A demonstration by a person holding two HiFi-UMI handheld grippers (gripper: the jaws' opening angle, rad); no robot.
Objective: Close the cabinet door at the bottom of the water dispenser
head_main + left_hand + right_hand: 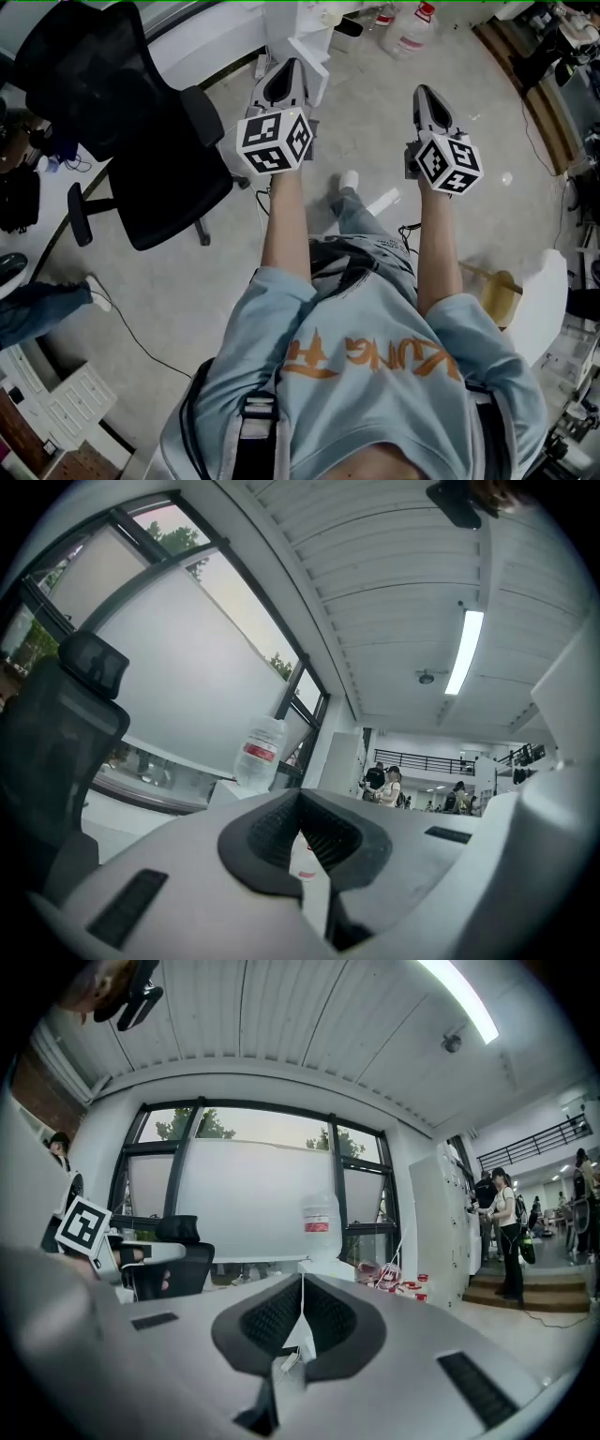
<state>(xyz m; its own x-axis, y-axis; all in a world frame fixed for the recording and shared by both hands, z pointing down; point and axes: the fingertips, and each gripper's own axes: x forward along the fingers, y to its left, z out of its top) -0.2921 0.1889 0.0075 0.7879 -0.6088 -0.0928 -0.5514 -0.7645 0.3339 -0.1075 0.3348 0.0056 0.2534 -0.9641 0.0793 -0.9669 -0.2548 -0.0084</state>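
Both of my grippers point level: left gripper [288, 70] and right gripper [427, 98], each pressed together on nothing. The water dispenser [325, 1267] stands at twelve o'clock, a bottle [319, 1221] on top. I cannot make out its bottom door. It is probably a light, stiff hinged panel, best pushed at its free edge rather than pinched.

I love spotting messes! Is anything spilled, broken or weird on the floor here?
Nothing looks spilled or broken. Two things are a bit odd: some plastic bottles stand right on the floor instead of on a shelf, and a thin black cable trails loose across it, where someone might trip.
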